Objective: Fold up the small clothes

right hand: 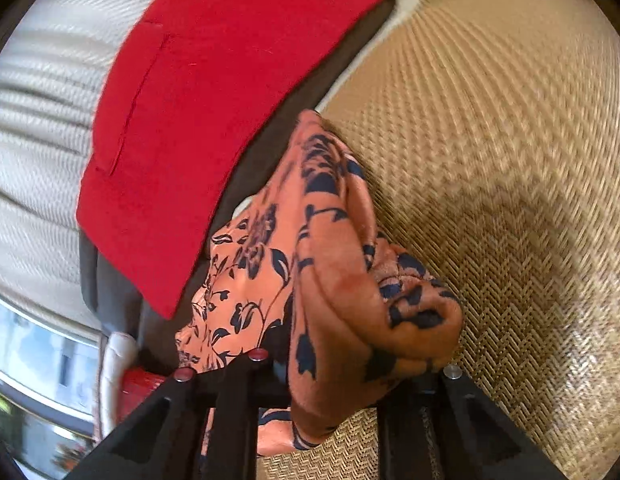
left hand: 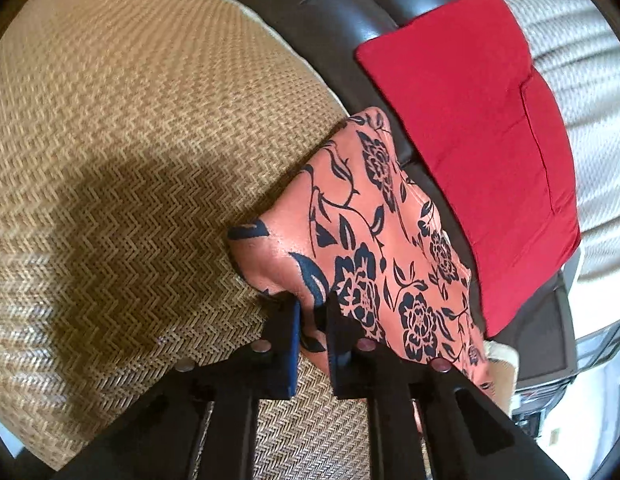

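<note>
Garment [left hand: 373, 240], orange floral, pinched by left gripper [left hand: 313, 308] and bunched in right gripper's [right hand: 349, 364] grasp; lifted over woven mat [left hand: 130, 140], probably for spreading; red cloth [left hand: 469, 120] beside.

Right gripper [right hand: 341, 364] jaws buried under bunched floral garment [right hand: 341, 280] (woven mat [right hand: 509, 160] blurred)

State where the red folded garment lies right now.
The red folded garment lies on the dark bed edge, beside the woven mat, beyond the floral cloth.
</note>
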Available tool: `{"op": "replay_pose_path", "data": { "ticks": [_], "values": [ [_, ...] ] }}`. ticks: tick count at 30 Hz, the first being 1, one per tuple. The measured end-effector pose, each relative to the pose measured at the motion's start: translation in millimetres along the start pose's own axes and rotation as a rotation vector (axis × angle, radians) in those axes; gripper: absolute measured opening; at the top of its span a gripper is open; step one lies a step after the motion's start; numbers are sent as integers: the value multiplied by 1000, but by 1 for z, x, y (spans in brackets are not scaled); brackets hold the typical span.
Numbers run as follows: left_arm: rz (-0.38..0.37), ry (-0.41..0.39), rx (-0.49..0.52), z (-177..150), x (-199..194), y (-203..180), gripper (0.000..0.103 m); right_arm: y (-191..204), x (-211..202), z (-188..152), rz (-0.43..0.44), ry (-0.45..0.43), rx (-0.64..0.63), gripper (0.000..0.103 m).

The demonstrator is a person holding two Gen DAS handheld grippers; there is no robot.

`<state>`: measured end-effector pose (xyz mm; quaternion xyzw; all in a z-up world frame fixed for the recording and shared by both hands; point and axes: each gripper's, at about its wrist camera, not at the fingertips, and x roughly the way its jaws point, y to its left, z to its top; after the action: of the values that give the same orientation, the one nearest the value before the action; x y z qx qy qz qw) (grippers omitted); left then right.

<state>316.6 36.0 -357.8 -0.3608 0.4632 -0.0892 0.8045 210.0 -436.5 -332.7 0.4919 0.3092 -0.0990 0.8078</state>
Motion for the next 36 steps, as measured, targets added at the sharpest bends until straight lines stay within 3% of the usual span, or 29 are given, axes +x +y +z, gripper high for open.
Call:
{"op": "replay_pose_path", "data": {
  "ticks": [8, 15, 19, 22, 23, 25, 26, 27, 31, 36],
  "values": [
    [21, 15, 83, -15, -20, -2, 8, 43, -30, -27, -91, -107, -260, 15],
    [37, 59, 186, -53, -53, 13, 8, 18, -58, -41, -104, -55, -256, 16],
    [14, 86, 198, -60, -70, 24, 8, -3, -64, -42, -86, 74, -149, 22],
    [-24, 63, 168, -57, -91, 39, 11, -14, -74, -39, -89, 152, -77, 24],
    [-37, 54, 165, -56, -96, 40, 17, -17, -81, -42, -82, 168, -80, 24],
    [-52, 47, 152, -57, -99, 43, 39, -16, -98, -45, -71, 195, -110, 24],
    [-64, 54, 140, -57, -99, 46, 57, -17, -108, -45, -62, 203, -130, 24],
    [-81, 65, 123, -56, -96, 46, 62, -8, -112, -48, -44, 207, -164, 24],
    [-80, 83, 89, -59, -85, 38, 70, 34, -109, -62, 41, 206, -282, 24],
    [-40, 28, 62, -47, -59, 29, 71, 81, -53, -84, 51, 220, -426, 24]
  ]
}}
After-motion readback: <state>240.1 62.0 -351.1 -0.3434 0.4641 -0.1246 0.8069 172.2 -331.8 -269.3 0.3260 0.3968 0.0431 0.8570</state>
